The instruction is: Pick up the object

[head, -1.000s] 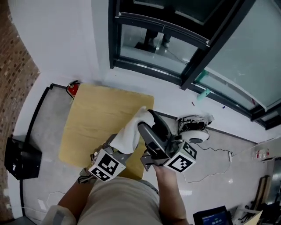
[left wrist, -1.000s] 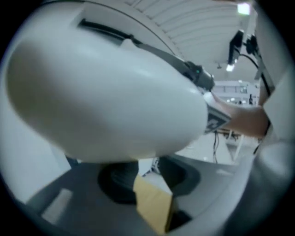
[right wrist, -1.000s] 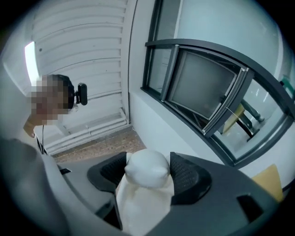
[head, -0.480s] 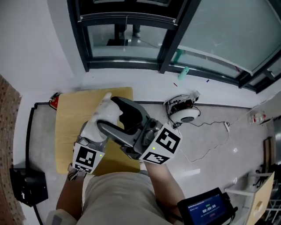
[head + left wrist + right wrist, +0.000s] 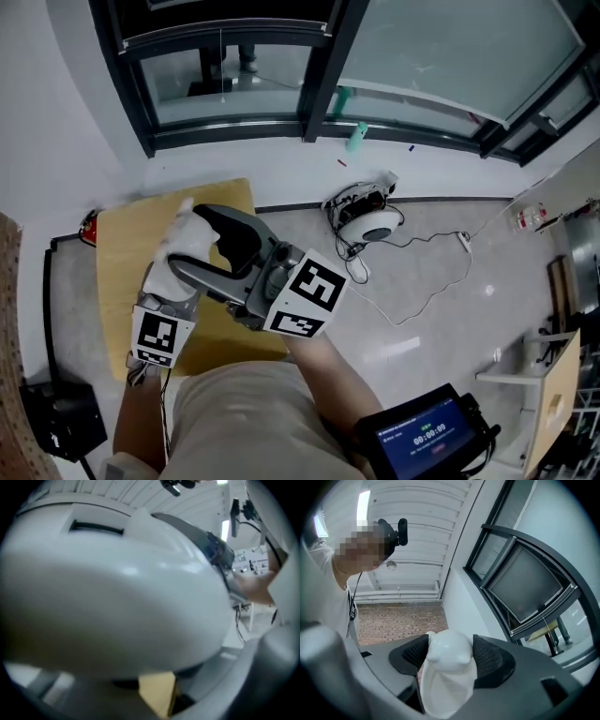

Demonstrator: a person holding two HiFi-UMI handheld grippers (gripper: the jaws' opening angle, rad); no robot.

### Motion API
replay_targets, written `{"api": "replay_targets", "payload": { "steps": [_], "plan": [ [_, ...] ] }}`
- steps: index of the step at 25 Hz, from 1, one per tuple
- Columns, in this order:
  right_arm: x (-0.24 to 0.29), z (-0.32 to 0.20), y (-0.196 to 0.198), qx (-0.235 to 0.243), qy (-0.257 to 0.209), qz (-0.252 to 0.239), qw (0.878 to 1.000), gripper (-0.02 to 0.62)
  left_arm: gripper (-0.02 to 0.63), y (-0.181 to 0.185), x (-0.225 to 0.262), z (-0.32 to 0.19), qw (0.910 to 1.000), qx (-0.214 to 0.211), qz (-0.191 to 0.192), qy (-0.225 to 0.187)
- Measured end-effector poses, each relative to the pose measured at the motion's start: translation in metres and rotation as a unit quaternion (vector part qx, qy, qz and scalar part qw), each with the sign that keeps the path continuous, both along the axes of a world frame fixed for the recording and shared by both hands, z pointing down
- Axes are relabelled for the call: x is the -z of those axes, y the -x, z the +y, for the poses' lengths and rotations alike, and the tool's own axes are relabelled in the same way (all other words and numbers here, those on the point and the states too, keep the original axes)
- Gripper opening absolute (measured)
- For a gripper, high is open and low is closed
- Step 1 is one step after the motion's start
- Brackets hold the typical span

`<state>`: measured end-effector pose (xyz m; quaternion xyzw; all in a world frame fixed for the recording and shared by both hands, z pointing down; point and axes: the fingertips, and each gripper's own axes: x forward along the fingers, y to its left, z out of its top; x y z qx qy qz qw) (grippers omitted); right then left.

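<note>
The white glossy object (image 5: 180, 248) is off the wooden table (image 5: 120, 246), raised above it between the two tools. The right gripper (image 5: 451, 654) is clamped on the object: both ribbed black pads (image 5: 487, 656) bear on its rounded upper end, one on each flank. The left gripper (image 5: 161, 296) sits just below, close against the lower part of the object.

Hazards, as judged from this position:
- The surface is smooth and curved, and the pads hold only the narrow top. A slight twist could let the object slide out.
- If the two tools move apart or turn against each other, the object could be levered free.
- A drop would land on the table or the hard floor (image 5: 441, 309), and the glossy body may chip or break.

Limits of view:
- In the left gripper view the blurred white mass fills the frame, so whether the left jaws grip cannot be told.
- The base of the object is covered in the head view, and its exact form is unclear
</note>
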<state>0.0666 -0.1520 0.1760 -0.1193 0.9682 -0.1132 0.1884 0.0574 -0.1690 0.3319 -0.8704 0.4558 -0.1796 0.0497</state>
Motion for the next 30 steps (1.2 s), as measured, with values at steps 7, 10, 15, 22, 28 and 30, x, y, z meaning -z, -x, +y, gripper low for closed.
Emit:
{"api": "replay_targets", "payload": {
  "steps": [7,10,15,22,28,30],
  "plan": [
    [-0.0014,0.0027,0.0025,0.005,0.000,0.004,1.000,0.307,0.137,0.0027,-0.0014,0.0027,1.0000,0.006,-0.003,0.001],
    [-0.0025,0.0030,0.0030,0.006,0.001,0.007,1.000,0.307,0.137,0.0032,-0.0026,0.0029,1.0000,0.008,-0.005,0.002],
    [-0.0033,0.0022,0.0022,0.005,0.003,0.006,1.000,0.307,0.137,0.0030,-0.0033,0.0026,0.9999,0.005,-0.009,0.003],
    [-0.0050,0.0008,0.0012,0.003,0.006,0.005,1.000,0.307,0.137,0.0027,-0.0051,0.0020,0.9999,0.002,-0.013,0.005],
    [-0.0038,0.0003,0.0001,0.001,0.003,0.004,1.000,0.307,0.137,0.0019,-0.0036,0.0006,0.9999,0.001,-0.012,0.004],
    [-0.0040,0.0004,-0.0005,0.001,0.003,0.004,1.000,0.307,0.137,0.0019,-0.0038,0.0004,0.9999,0.001,-0.014,0.004]
  ]
}}
